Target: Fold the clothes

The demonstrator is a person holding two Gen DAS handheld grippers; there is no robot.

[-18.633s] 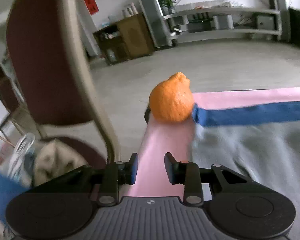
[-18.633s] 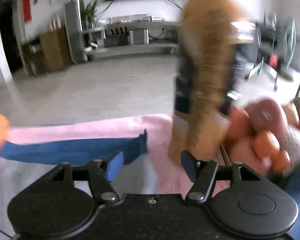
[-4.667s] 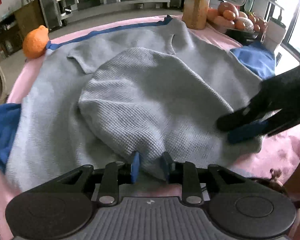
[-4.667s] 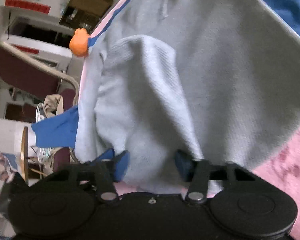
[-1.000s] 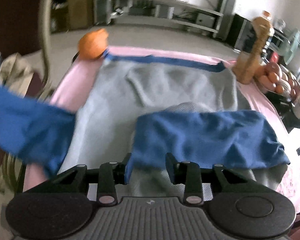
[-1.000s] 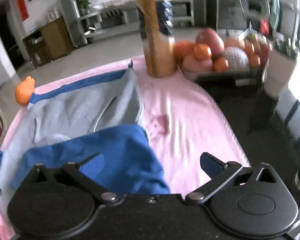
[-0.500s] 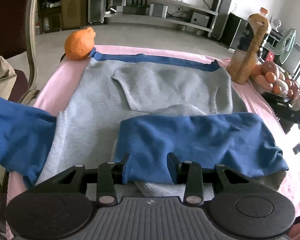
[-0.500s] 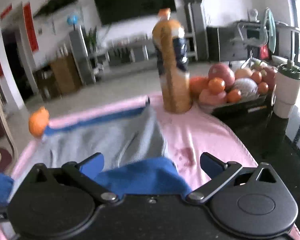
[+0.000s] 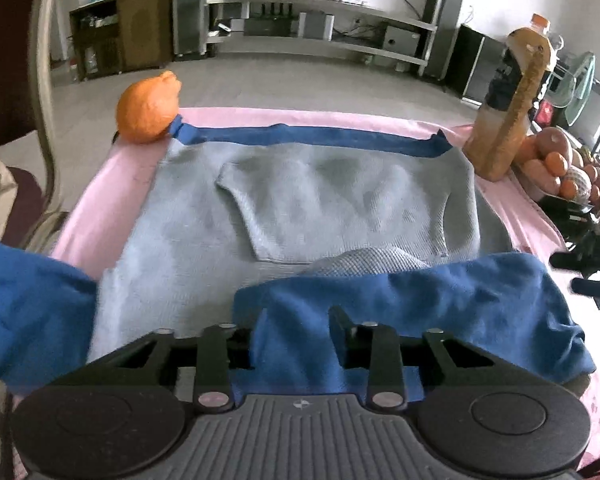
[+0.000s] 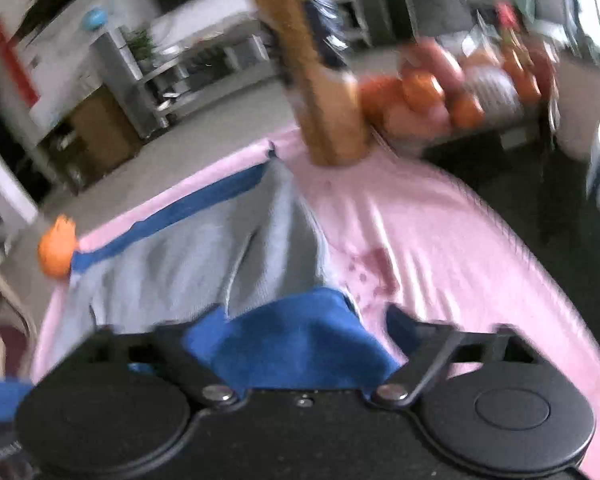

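Observation:
A grey sweatshirt (image 9: 332, 204) with blue hem and blue sleeves lies flat on the pink-covered table (image 9: 100, 184). One blue sleeve (image 9: 440, 312) is folded across the near part of the body. The other blue sleeve (image 9: 24, 312) hangs off the left edge. My left gripper (image 9: 294, 332) is open, its fingers either side of the folded sleeve's near edge. My right gripper (image 10: 296, 340) is open just above that sleeve (image 10: 296, 344) at the garment's right side; this view is blurred. It also shows in the left wrist view (image 9: 588, 276) at the right edge.
An orange fruit (image 9: 148, 108) sits at the far left corner on the hem. A tall juice bottle (image 9: 508, 108) stands at the far right corner, with a tray of fruit (image 9: 564, 172) beside it. A chair back (image 9: 32, 80) stands left of the table.
My right gripper has dropped and tilted toward the garment's right side. The left gripper has edged a little lower and closer. The folded sleeve lies as before.

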